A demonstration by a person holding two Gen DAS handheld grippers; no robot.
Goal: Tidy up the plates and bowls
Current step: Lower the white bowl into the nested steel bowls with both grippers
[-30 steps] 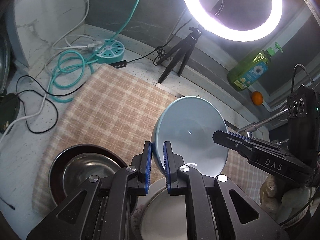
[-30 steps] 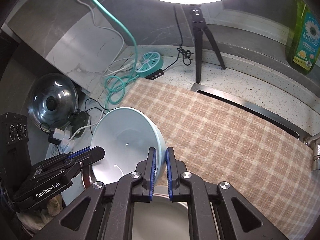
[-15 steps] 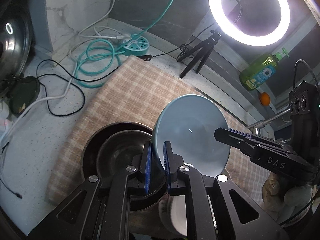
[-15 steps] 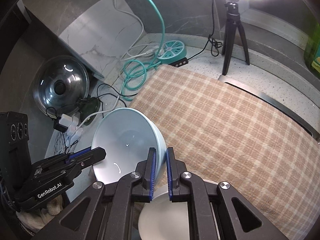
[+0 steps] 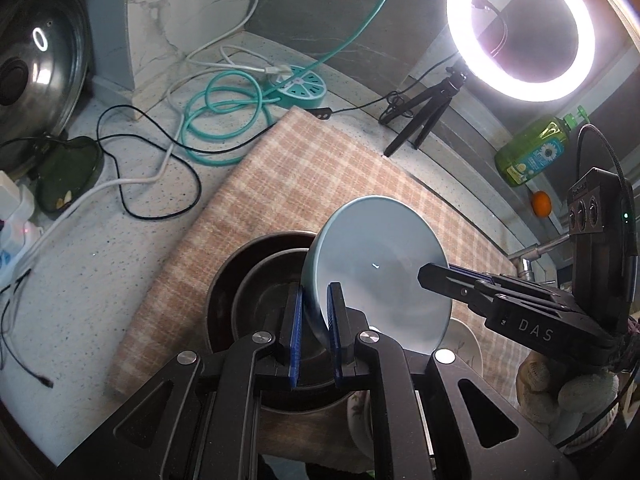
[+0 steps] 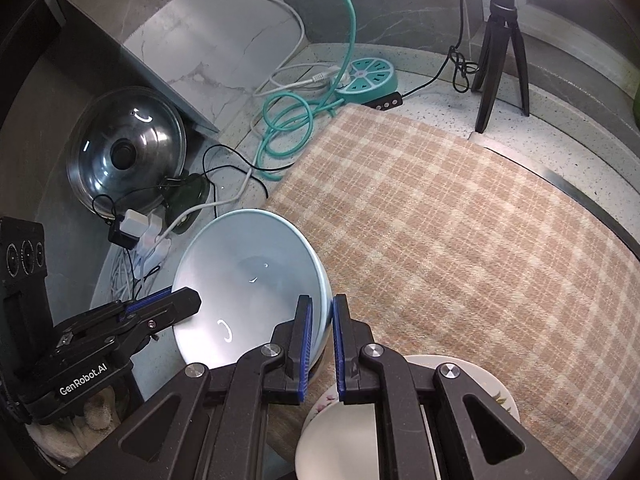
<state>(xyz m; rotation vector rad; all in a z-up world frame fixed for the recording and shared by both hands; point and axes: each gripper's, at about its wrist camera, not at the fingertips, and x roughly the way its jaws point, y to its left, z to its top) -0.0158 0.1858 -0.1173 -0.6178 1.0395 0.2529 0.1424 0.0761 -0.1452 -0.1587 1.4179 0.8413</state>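
A light blue bowl (image 5: 380, 272) is held in the air by both grippers. My left gripper (image 5: 316, 332) is shut on its left rim and my right gripper (image 6: 320, 344) is shut on the opposite rim; the bowl also shows in the right wrist view (image 6: 248, 284). Below it in the left wrist view a steel bowl (image 5: 264, 292) sits nested in a dark brown bowl (image 5: 232, 264) on the checked cloth (image 5: 304, 184). A white floral plate (image 6: 360, 424) lies on the cloth under my right gripper.
A teal power strip (image 5: 300, 88) with coiled cables lies beyond the cloth. A ring light tripod (image 5: 424, 116), a green soap bottle (image 5: 532, 152), an orange (image 5: 541, 203), a glass pot lid (image 6: 124, 152) and loose black and white cables (image 5: 152, 176) surround the cloth.
Both grippers have carried the blue bowl up and to the left, so it now hangs over the nested steel and brown bowls. The white plate has slid to the right of the view.
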